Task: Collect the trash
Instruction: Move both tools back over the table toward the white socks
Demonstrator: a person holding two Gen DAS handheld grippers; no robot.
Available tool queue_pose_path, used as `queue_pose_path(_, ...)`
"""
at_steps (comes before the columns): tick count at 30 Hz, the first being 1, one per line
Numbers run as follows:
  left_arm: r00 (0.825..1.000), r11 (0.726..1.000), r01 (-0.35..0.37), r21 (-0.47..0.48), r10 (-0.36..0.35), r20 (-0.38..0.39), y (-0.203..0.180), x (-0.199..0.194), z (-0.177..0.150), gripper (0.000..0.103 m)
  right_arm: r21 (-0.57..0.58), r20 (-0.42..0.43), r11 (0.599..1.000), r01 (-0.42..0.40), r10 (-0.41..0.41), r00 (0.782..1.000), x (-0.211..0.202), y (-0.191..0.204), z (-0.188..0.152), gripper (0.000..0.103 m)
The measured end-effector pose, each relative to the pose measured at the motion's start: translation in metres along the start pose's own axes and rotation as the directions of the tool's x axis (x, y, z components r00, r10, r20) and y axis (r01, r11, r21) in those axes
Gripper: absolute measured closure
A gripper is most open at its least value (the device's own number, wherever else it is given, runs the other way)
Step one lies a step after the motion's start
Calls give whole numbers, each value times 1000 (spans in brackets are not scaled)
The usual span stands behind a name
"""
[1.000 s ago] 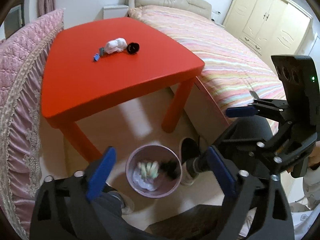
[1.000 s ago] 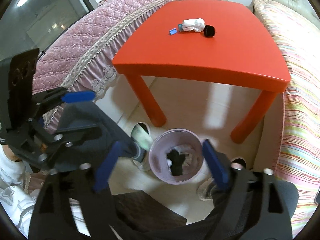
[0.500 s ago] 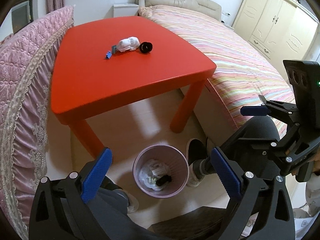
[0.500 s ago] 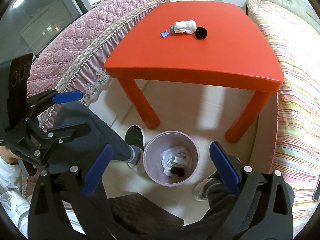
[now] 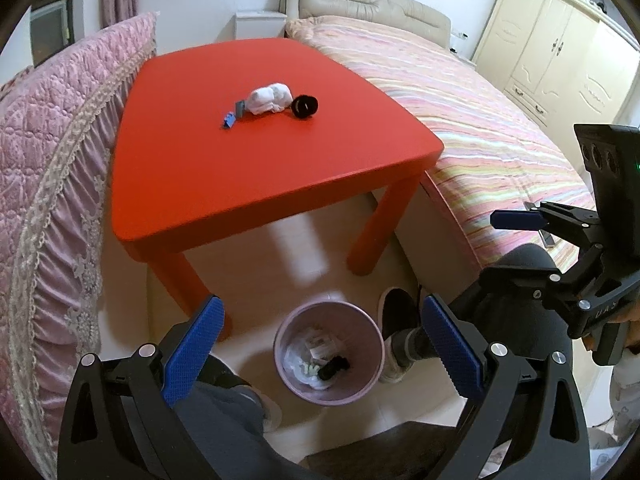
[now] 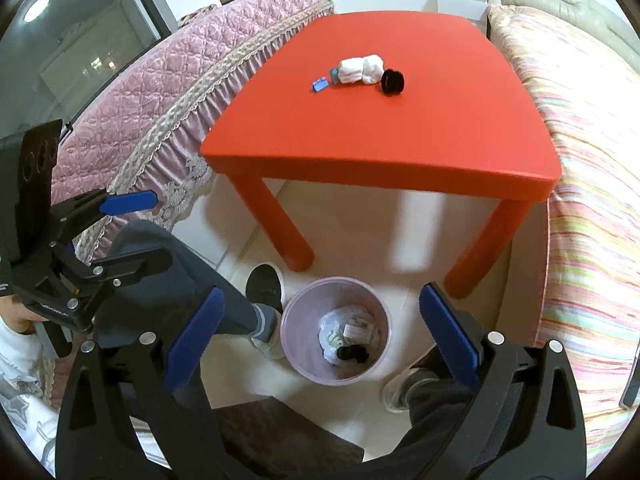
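Both your left hand-held gripper and right hand-held gripper hang released and empty above the round lilac plastic wastebasket, which already holds paper scraps and a black piece. Left to collect on the red surface: the white crumpled wad, black ring-shaped cap and small blue block.

light: bright, even indoor | glare: floor patch | blur: slight | edges: fisheye warp, dark corners
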State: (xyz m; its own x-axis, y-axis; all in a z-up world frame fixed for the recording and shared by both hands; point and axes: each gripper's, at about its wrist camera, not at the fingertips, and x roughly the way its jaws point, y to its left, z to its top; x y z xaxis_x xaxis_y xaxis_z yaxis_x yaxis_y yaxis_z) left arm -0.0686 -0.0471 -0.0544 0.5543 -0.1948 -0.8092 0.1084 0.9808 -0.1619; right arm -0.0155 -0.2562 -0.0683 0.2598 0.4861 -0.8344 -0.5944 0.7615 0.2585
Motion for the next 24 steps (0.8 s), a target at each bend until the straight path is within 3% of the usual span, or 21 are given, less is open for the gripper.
queue_pose_path(15, 996, 999, -44, 24, 42, 81, 34, 10, 62, 8, -11, 55, 999, 38, -38, 998, 8, -32, 84, 6)
queue_pose_path(24, 997, 999, -47, 23, 46, 60, 64, 33, 114, 8, -11, 29, 999, 39, -39, 999, 36, -56, 158, 6)
